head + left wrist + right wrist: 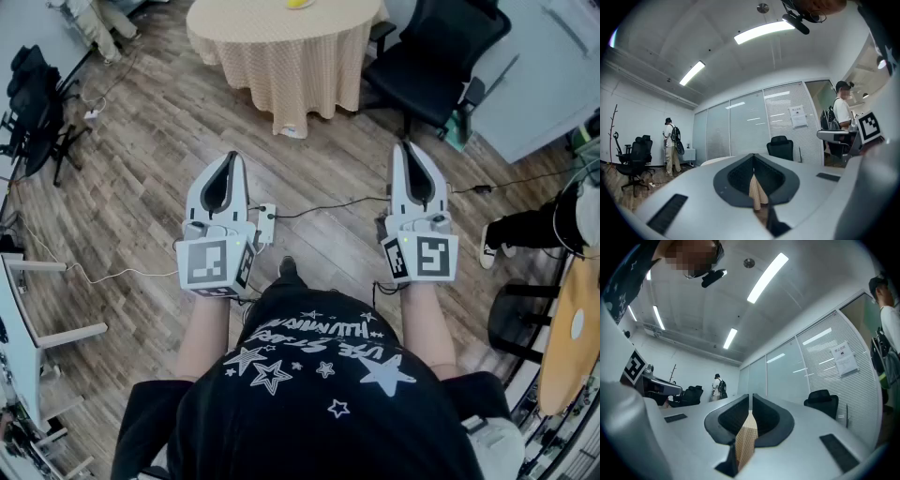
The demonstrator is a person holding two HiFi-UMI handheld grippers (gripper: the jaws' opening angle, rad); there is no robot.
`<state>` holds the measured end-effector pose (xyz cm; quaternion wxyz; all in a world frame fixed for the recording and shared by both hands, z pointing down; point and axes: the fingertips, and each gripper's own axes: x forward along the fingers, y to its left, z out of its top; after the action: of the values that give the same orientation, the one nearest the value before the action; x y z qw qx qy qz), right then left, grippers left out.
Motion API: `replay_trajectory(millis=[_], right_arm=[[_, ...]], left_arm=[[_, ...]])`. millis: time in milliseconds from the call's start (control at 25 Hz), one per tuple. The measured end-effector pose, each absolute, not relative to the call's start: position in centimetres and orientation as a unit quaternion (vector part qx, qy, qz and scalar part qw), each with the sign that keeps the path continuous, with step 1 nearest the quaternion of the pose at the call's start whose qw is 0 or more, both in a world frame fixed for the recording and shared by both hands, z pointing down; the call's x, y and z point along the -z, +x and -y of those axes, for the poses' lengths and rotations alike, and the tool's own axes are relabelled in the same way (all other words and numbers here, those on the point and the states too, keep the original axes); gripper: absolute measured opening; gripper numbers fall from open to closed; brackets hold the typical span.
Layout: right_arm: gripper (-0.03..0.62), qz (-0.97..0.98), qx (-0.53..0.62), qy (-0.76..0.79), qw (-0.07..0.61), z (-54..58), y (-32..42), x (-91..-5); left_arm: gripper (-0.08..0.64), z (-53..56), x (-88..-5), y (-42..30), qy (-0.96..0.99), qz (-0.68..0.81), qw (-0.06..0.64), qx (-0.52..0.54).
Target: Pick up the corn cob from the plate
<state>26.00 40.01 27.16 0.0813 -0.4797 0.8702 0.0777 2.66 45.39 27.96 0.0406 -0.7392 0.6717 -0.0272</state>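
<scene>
A round table [281,47] under a checked beige cloth stands ahead, across the wooden floor. On it, cut by the picture's top edge, lies a small yellow thing [298,4]; I cannot make out a corn cob or a plate. My left gripper [231,159] and right gripper [405,147] are held level side by side, well short of the table, both shut with nothing between the jaws. In the left gripper view the left gripper [753,156] has its jaws meeting, with the tablecloth [757,192] showing behind them. The right gripper view shows the same for the right gripper [750,396].
A black office chair [436,56] stands right of the table, another chair [33,94] at far left. Cables [328,206] run over the floor. White furniture [28,319] is at the left edge, a round wooden top [572,337] at the right. A person with a backpack [671,145] stands far off.
</scene>
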Motion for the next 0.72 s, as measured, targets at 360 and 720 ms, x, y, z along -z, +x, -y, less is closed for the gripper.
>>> replay_trajectory(millis=[360,720], right_arm=[[0.044,-0.871,-0.052,-0.485,0.056,-39.0,25.9,-29.1],[0.044,-0.867,-0.020,-0.497,0.029,-36.7,23.7,-31.0]], left_arm=[[0.008,-44.6,-28.9,2.3,-0.738,-0.673,0.034,0.032],[0.008,-41.6,-32.0,-1.4,-0.753,-0.657,-0.003,0.046]])
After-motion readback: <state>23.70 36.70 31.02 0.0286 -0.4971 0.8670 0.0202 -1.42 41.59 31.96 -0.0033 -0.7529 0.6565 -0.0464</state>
